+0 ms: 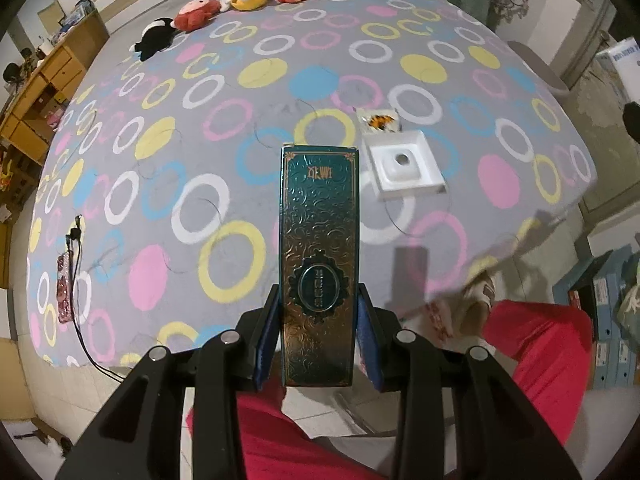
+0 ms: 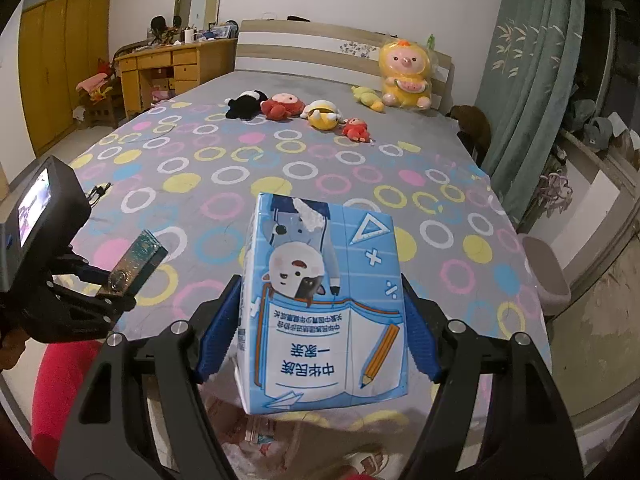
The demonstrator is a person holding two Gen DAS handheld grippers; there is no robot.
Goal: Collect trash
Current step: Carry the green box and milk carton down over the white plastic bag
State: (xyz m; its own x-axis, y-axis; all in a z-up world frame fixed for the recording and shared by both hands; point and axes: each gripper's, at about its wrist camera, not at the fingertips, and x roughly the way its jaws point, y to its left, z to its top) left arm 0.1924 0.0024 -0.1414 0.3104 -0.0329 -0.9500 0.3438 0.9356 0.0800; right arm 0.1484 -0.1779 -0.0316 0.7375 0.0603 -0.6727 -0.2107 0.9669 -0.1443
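My left gripper (image 1: pixel 319 340) is shut on a long teal and gold embossed box (image 1: pixel 318 248), held up over the foot of the bed. The right wrist view shows that same gripper (image 2: pixel 104 284) and teal box (image 2: pixel 138 262) at the left. My right gripper (image 2: pixel 320 340) is shut on a blue milk carton (image 2: pixel 324 304) printed with a cartoon and a pencil, its pads pressing both sides. On the spotted bedspread (image 1: pixel 200 140) lie a white square tray (image 1: pixel 404 164) and a small clear wrapper with an orange print (image 1: pixel 379 120).
Several plush toys (image 2: pixel 296 110) lie across the bed, with a big yellow one (image 2: pixel 404 76) at the headboard. A phone on a cable (image 1: pixel 66 280) rests at the bed's left edge. A wooden desk (image 2: pixel 168 68), boxes (image 1: pixel 600 320) on the floor and red trouser legs (image 1: pixel 536 360) surround the bed.
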